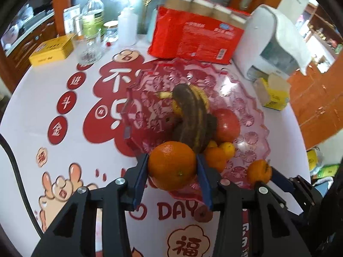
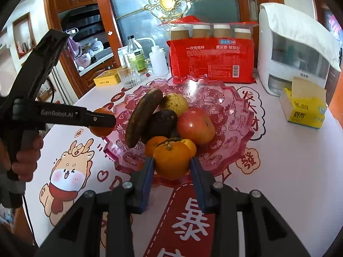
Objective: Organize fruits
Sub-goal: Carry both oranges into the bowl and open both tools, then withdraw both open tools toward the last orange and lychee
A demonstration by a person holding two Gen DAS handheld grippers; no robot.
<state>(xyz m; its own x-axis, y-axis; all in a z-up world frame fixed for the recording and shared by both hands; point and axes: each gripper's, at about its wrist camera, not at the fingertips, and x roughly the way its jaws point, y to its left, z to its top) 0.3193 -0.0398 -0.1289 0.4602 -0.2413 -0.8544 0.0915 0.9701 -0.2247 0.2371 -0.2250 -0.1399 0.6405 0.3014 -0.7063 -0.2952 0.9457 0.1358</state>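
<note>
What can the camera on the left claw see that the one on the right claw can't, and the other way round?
Only the left view shows a small reddish fruit lying on the table below the dish. Only the right view shows the pear, the dark avocado and the person's hand holding the left claw. Both show the pink dish, banana, apple and red cup pack.

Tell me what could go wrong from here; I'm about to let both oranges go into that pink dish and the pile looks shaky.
Three risks, as judgement:
1. The brown banana leans tilted across the heap, so a dropped orange could knock it off.
2. The left gripper holds its orange at the pink dish rim, so it may roll onto the table.
3. The right gripper and its orange sit close to small oranges that could shift.
</note>
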